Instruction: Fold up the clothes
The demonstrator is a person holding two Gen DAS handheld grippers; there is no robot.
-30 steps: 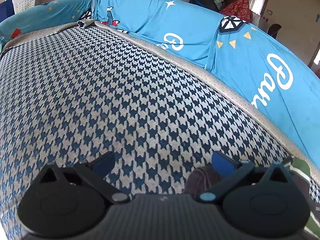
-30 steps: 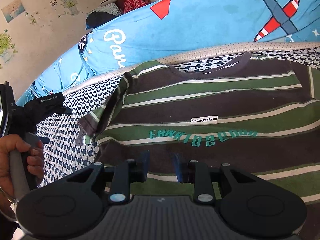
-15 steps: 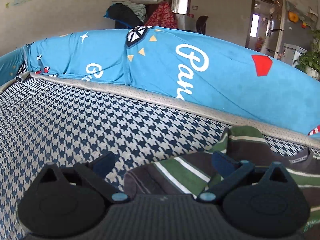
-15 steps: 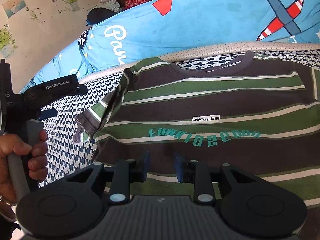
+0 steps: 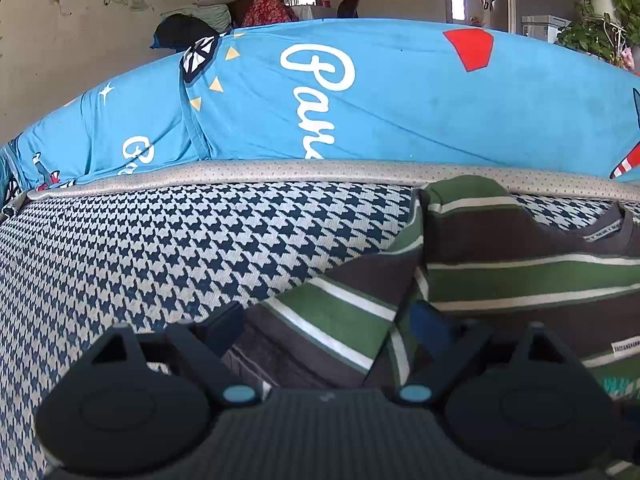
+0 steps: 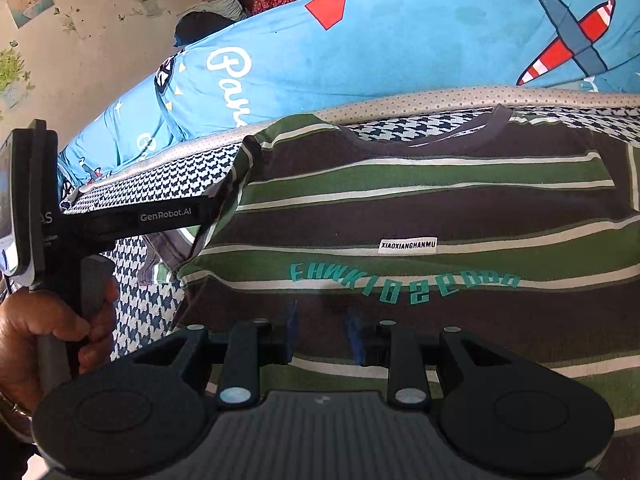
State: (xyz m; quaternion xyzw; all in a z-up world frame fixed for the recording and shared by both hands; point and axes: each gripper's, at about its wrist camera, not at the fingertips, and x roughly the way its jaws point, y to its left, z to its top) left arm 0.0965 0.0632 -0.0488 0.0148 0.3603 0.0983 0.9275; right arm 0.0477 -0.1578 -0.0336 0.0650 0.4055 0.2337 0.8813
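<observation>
Left gripper (image 5: 324,330), jaws closing, straddles the sleeve (image 5: 336,320) of the shirt (image 6: 420,208) spread on the bed (image 5: 160,248). Pinch near the cuff, both layers. Right gripper (image 6: 320,332) hovers part-open, holding nothing.

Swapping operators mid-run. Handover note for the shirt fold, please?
Left gripper: jaws closing around the striped T-shirt's sleeve; pads not yet pressing.
Right gripper: jaws narrowly apart, low over the T-shirt's chest below the teal lettering; whether cloth is pinched is unclear.
Striped T-shirt: flat, front up, on the houndstooth sofa seat, collar toward the blue-covered backrest.
Done: shirt spread out.
Left: grip the sleeve, fold it in, then everything else.
</observation>
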